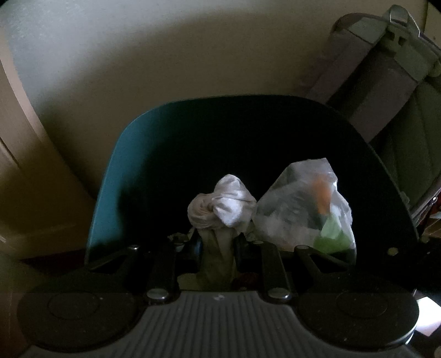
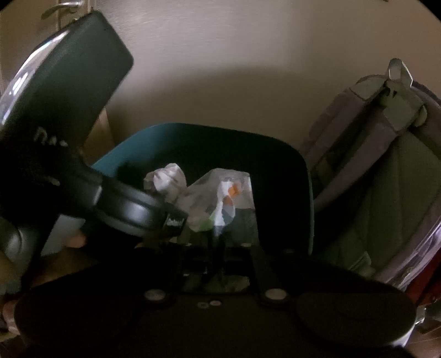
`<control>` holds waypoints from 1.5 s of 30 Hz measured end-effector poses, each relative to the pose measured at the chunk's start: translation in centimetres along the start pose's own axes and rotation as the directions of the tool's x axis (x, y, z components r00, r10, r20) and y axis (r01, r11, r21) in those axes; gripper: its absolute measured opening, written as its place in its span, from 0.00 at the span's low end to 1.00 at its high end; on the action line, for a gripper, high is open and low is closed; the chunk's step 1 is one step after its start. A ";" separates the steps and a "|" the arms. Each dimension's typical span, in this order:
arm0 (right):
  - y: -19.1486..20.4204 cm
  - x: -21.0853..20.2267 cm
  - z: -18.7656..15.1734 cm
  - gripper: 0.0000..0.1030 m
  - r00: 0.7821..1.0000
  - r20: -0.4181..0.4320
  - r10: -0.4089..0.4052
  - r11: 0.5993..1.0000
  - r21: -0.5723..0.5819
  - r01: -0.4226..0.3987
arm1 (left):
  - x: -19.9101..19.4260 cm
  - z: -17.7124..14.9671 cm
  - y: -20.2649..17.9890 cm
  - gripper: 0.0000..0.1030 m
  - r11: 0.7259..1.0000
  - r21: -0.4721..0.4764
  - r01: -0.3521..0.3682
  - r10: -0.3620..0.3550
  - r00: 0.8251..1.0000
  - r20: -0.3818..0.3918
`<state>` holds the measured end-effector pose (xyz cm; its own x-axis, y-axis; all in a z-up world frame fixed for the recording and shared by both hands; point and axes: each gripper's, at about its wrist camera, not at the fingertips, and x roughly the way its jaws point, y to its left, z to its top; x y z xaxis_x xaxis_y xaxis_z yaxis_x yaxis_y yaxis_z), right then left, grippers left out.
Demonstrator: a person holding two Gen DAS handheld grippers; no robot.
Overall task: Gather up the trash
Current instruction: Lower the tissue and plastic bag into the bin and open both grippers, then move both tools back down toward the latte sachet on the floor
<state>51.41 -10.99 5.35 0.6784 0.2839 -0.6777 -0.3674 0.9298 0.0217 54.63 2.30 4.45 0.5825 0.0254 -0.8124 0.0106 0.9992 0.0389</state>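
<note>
A teal bin [image 1: 115, 176] stands open below both grippers, its inside dark. My left gripper [image 1: 217, 239] is shut on a crumpled white tissue wad [image 1: 226, 203] that sticks out past its fingertips over the bin's mouth. To its right is a clear plastic bag [image 1: 297, 209] holding orange, green and white scraps. In the right wrist view the bag [image 2: 217, 192] sits just ahead of my right gripper [image 2: 217, 247], with a thin blurred strand of plastic running down between its dark fingers. Whether the pads press on it is hidden. The left gripper [image 2: 171, 220] and tissue [image 2: 168, 179] show at left, over the bin [image 2: 121, 154].
A grey-purple backpack [image 1: 386, 96] with a green panel leans against the wall right of the bin, also seen in the right wrist view [image 2: 372, 179]. A beige wall [image 1: 165, 55] rises close behind. A door handle [image 2: 63, 5] shows at top left.
</note>
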 end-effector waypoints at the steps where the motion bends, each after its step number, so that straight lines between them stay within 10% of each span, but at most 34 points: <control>1: -0.3 0.1 0.3 0.16 1.000 0.001 0.003 1.000 -0.002 -0.003 | -0.1 -0.1 0.0 0.26 1.000 -0.004 0.005 -0.005 1.000 -0.001; 13: -1.0 -2.5 0.2 0.46 0.999 0.032 -0.030 1.000 0.009 0.030 | -1.8 -0.1 -0.2 0.62 0.999 -0.036 0.014 -0.012 0.999 0.049; 45: 5.7 -20.3 -7.8 0.97 0.989 0.146 0.023 0.999 -0.027 -0.020 | -20.3 -14.9 3.9 0.79 0.994 0.000 0.106 -0.105 0.981 0.165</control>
<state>30.56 -13.30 13.46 0.7553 0.3367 -0.5623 -0.3976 0.9174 0.0154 30.74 6.13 12.37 0.7042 -0.0850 -0.7049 0.0728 0.9962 -0.0475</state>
